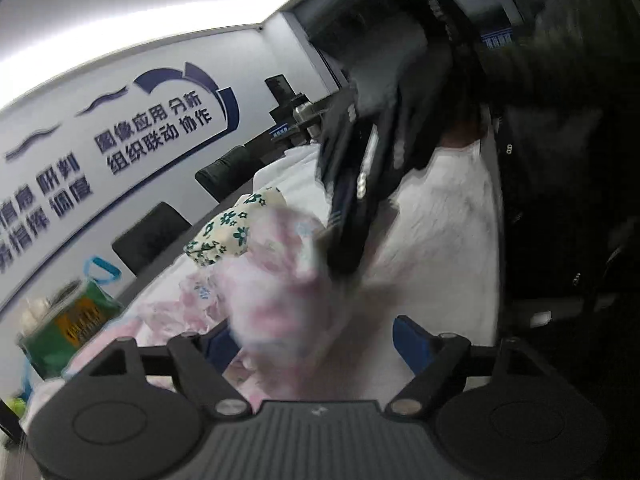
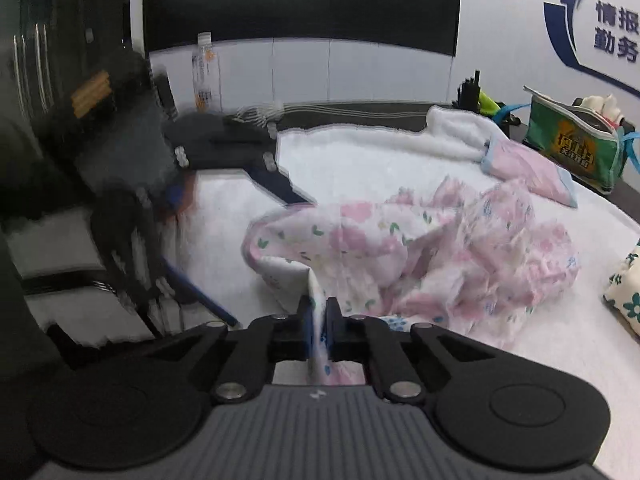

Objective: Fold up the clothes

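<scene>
Clothes lie on a table with a white fluffy cover point(image 2: 360, 160). One pink flowery cloth point(image 2: 440, 248) sits crumpled in the middle of the cover. One more pink piece with a blue edge point(image 2: 528, 168) lies behind it, near the far edge. One cream cloth with dark green flowers point(image 1: 228, 232) lies off to the side, next to the pink heap, and only its corner shows in the right wrist view.

Two grippers are here. The right gripper point(image 2: 319, 314) has its two fingers squeezed together on one corner of the pink flowery cloth. The corner sticks up thin between the blue pads, and the rest of the cloth trails away onto the cover. The left gripper point(image 1: 320, 340) has its two fingers wide apart. Pink cloth shows between them, very blurry, and the pads do not press on it.

One green bag point(image 2: 576, 144) with blue handles stands at the far edge of the table. One clear bottle point(image 2: 206, 72) stands at the back by the wall. Black chairs point(image 1: 152, 236) stand beside the table; three can be counted in the left wrist view. The wall point(image 1: 120, 140) has blue letters and blue arrows on it. A dark sleeve point(image 1: 560, 60) fills the top corner of the left wrist view.
</scene>
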Demonstrator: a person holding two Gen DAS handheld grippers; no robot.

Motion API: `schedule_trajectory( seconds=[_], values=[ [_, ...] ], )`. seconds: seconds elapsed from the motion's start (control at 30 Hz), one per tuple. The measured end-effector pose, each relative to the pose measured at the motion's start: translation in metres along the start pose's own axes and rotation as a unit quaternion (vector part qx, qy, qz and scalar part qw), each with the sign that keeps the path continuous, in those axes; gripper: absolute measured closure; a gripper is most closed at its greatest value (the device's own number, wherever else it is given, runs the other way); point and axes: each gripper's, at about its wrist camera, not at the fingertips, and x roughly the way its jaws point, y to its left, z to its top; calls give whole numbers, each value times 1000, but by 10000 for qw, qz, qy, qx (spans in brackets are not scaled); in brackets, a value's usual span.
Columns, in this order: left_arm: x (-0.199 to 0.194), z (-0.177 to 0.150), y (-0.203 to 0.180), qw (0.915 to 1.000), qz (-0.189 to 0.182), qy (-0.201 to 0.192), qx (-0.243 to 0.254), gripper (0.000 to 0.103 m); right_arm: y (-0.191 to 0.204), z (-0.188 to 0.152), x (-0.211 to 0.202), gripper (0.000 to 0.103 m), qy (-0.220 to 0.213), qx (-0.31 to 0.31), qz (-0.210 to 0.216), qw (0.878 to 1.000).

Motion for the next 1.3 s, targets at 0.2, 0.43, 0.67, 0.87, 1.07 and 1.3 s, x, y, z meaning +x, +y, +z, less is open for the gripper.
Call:
schedule_trajectory(
  seconds=[0.2, 0.43, 0.67, 0.87, 1.07, 1.3],
  values=[
    [-6, -1, -11, 9982, -78, -509, 318, 35, 14, 4, -24, 100, -38, 159, 1006, 9948],
    [6, -5, 25, 9840, -973, 71, -1491, 94, 26, -9, -56, 29, -775, 212, 186, 9966],
    [12, -13, 62, 9479, -1491, 179, -2809, 94, 85, -46, -26, 5, -559, -2209, -1374, 9639],
    [6, -6, 66, 9525, -1470, 318, -2648, 93, 97, -53, 20, 35, -563, -3275, -2354, 9133],
    [-33, -13, 28, 9906, -630, 334, -1166, 40, 55, -31, 19, 86, -364, -2193, -1138, 9683],
    [-49, -17, 1, 9950, 279, -867, -418, 41, 12, -30, 8, 87, -454, -1133, -56, 9925]
  ],
)
